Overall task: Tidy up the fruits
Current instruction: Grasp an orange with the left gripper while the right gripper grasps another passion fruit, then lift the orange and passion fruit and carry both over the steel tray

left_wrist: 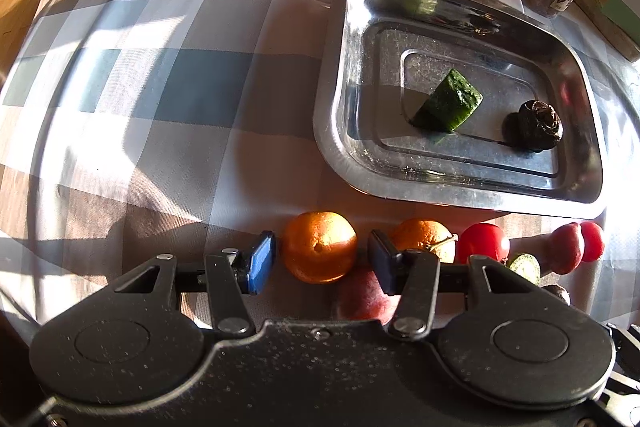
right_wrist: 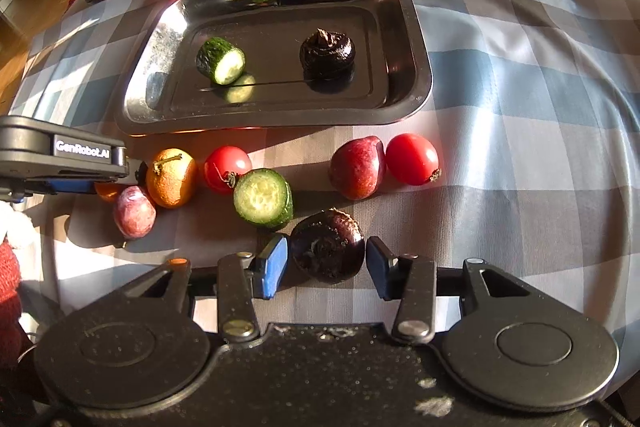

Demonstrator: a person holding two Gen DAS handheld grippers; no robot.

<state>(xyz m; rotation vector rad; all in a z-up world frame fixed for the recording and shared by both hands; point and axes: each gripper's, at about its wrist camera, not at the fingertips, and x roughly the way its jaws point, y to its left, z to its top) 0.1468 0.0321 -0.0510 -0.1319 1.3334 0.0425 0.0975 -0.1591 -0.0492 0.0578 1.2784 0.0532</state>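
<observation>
The metal tray (right_wrist: pixel 416 39) in the middle of the counter already holds one cucumber piece (right_wrist: pixel 221 61) and one water chestnut (right_wrist: pixel 328 53). About eight pieces remain outside along its near rim. The left gripper (left_wrist: pixel 316 263) stands wide around an orange (left_wrist: pixel 320 247); the right gripper (right_wrist: pixel 326 263) stands wide around a second chestnut (right_wrist: pixel 327 245).

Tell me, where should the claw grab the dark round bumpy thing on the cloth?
Probably across its wide round middle. The right claw already has an open finger on each side of the dark water chestnut, so close straight in. It sits flat on the tablecloth, with the cucumber slice behind it, not between the fingers.
</observation>
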